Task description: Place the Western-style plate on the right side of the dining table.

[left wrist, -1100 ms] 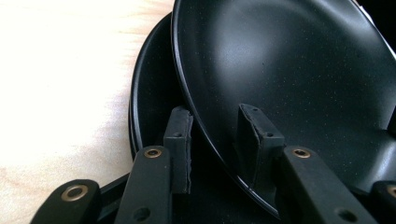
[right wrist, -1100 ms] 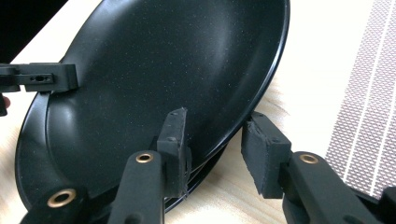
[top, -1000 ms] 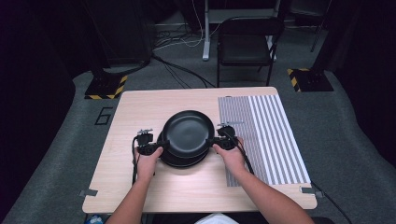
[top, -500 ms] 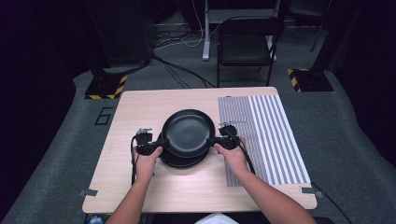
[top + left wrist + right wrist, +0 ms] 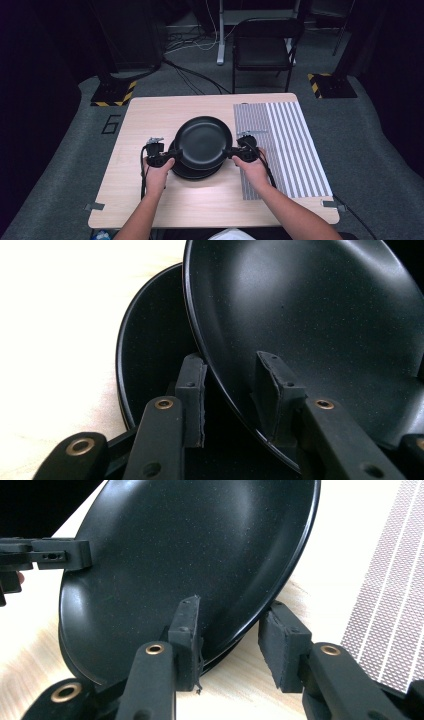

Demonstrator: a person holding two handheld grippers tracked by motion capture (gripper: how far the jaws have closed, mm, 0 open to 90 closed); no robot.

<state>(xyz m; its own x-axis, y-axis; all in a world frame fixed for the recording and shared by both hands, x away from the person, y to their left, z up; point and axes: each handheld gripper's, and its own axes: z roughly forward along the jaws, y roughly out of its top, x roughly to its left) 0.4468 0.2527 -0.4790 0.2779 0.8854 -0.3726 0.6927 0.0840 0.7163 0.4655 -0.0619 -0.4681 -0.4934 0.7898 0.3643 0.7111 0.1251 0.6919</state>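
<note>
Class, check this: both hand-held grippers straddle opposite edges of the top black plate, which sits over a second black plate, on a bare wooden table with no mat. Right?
Not quite. The table is not bare: the high view shows a striped mat on its right side. The rest holds: the left hand-held gripper and right hand-held gripper straddle the top black plate over a second black plate.

One camera overhead, one riding on each gripper.

The high view looks forward and down from above the near edge of the table (image 5: 150, 115), far enough back to take in all four corners and the floor beyond. The left gripper view sits very close, looking along its jaws at the raised black plate (image 5: 320, 315); the right gripper view faces that same plate from the opposite rim, equally near.
</note>
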